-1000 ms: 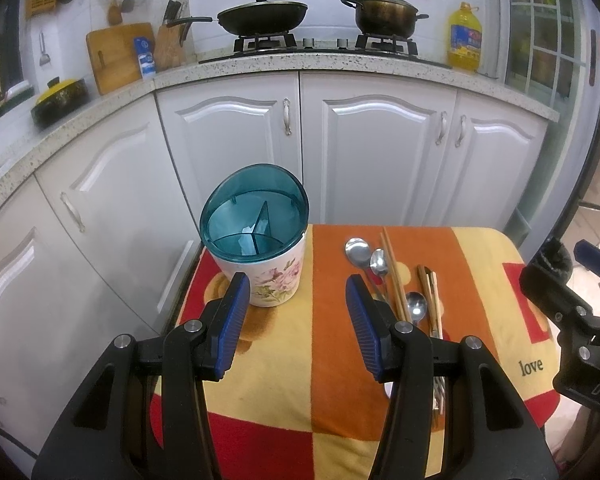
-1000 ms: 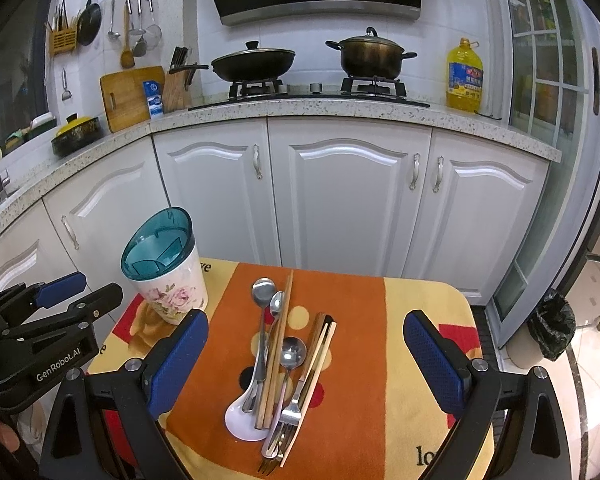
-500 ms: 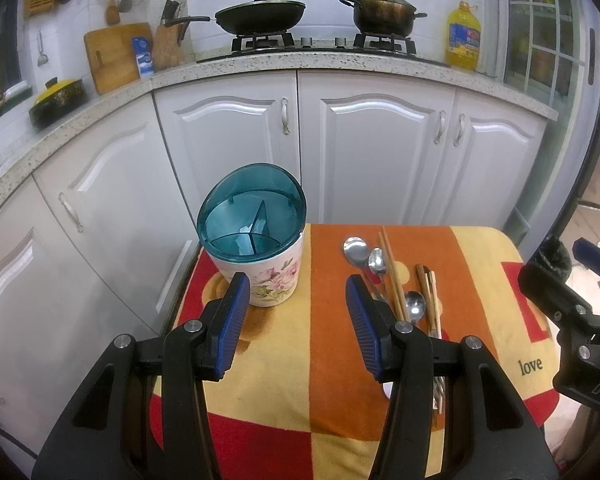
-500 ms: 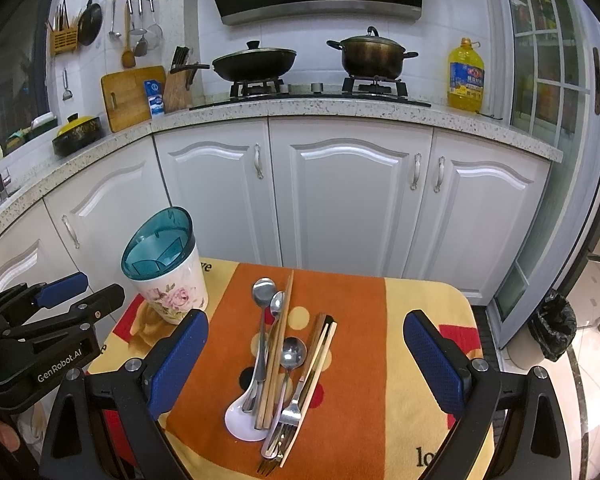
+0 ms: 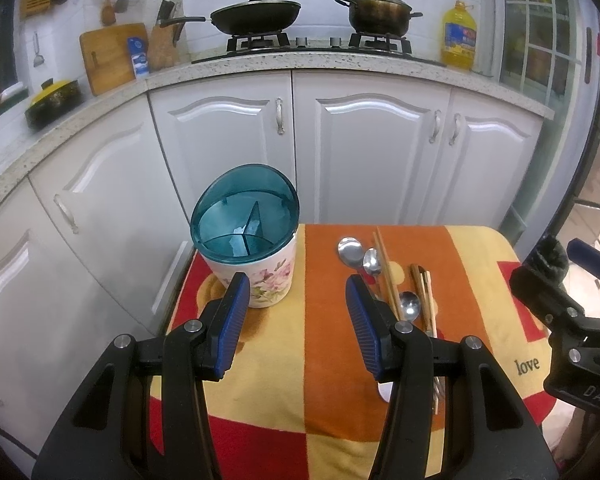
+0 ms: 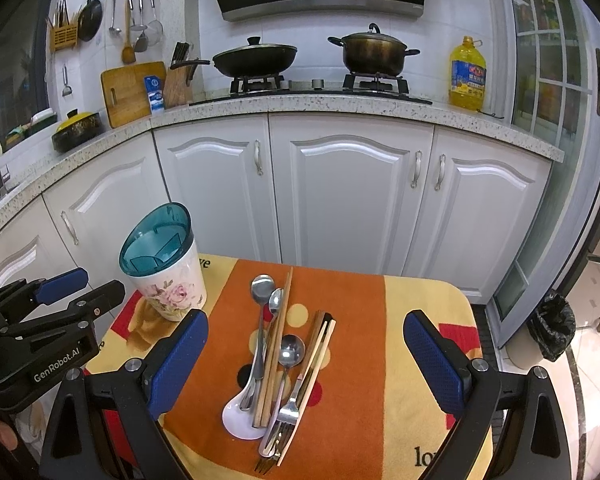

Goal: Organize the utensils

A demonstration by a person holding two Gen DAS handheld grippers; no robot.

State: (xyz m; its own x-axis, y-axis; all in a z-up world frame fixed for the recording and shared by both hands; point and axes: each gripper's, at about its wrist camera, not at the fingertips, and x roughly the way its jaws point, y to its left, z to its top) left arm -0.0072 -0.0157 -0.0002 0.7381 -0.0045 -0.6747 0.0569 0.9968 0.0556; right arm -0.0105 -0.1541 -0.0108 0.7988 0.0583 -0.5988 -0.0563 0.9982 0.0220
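Note:
A floral ceramic utensil holder with a teal divided insert stands at the table's far left corner. A pile of utensils lies on the orange stripe: metal spoons, wooden chopsticks, a fork and a white ceramic spoon. My left gripper hovers open over the cloth, between the holder and the pile, holding nothing. My right gripper stands wide open above the near end of the pile, with nothing held.
The small table is covered by a red, yellow and orange cloth. White kitchen cabinets stand close behind it, with a countertop, stove and pots above. A black bin bag sits on the floor at right.

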